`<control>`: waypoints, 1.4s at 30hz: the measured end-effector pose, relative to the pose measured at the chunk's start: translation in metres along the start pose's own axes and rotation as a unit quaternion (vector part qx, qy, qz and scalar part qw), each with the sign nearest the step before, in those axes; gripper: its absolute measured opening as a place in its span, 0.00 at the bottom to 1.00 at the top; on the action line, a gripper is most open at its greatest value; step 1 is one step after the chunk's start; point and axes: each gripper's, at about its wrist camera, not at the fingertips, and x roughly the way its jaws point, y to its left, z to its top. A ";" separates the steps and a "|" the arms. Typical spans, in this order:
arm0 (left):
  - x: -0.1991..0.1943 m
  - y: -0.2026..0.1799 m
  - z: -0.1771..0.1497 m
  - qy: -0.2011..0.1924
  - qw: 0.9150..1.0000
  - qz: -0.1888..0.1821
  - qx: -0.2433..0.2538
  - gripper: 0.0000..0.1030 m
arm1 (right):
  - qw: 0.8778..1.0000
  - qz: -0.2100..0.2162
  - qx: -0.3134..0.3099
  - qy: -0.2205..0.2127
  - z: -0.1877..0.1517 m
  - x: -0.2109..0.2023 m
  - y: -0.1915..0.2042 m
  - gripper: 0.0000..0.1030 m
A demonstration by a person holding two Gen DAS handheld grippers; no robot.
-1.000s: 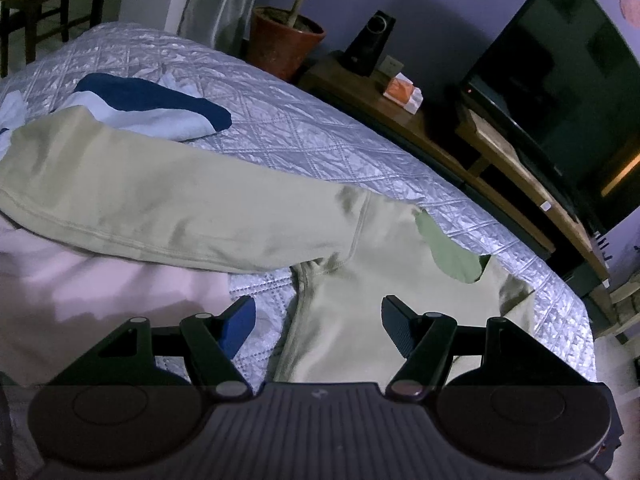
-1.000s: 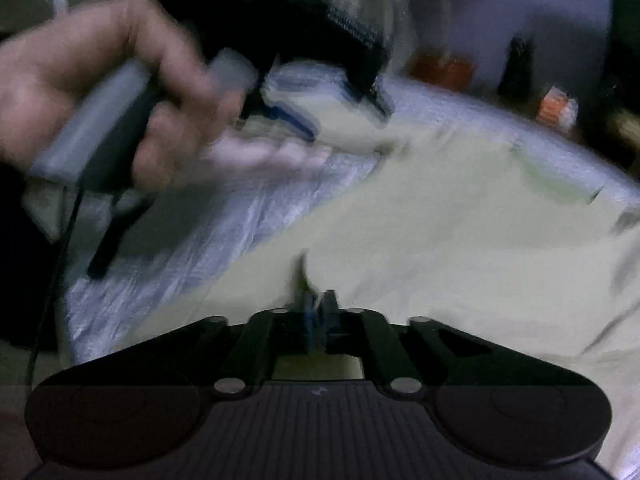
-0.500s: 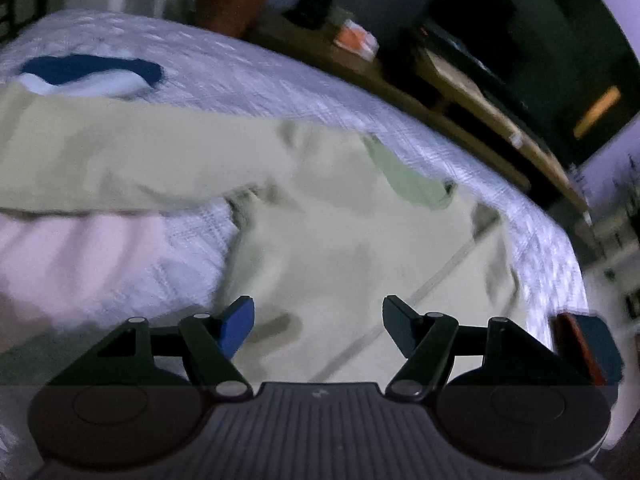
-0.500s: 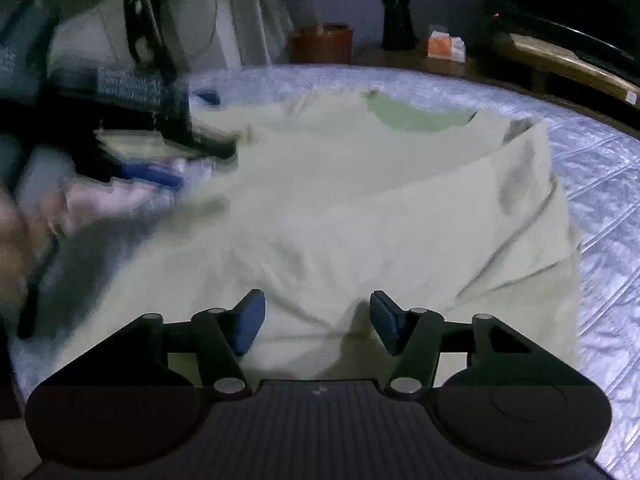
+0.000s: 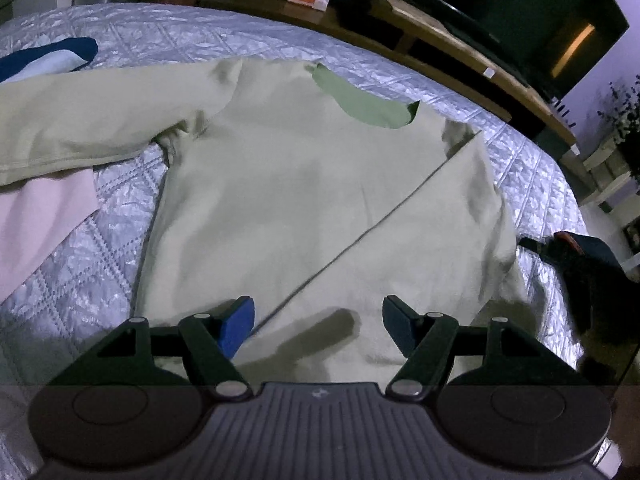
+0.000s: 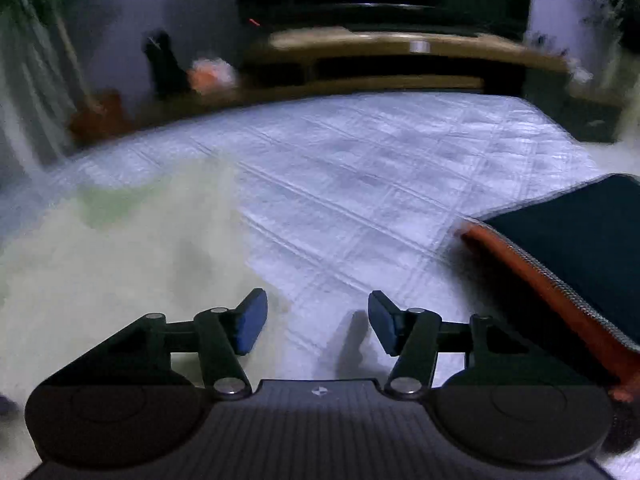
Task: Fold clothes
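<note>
Quilted silver bedspread [image 5: 248, 46], pale green shirt [image 5: 288, 184] spread flat, left gripper [image 5: 318, 322] and right gripper [image 6: 318, 320] gaping, empty

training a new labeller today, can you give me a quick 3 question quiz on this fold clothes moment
1. True or false: the left gripper has its jaws shut on the pale green shirt.
2. Which sleeve of the shirt is already folded across its body: the one toward the pink garment, or the one on the opposite side?
3. Fill in: in the right wrist view, the right gripper hangs mostly over the bare ____, beside the shirt's edge.

Key: 1 false, both grippers are open. 2 the opposite side. 3 quilted bedspread.
</note>
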 end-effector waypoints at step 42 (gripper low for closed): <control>0.003 -0.021 -0.014 0.010 0.999 -0.011 0.035 0.67 | 0.996 0.080 -0.043 0.013 0.096 0.104 0.051 0.24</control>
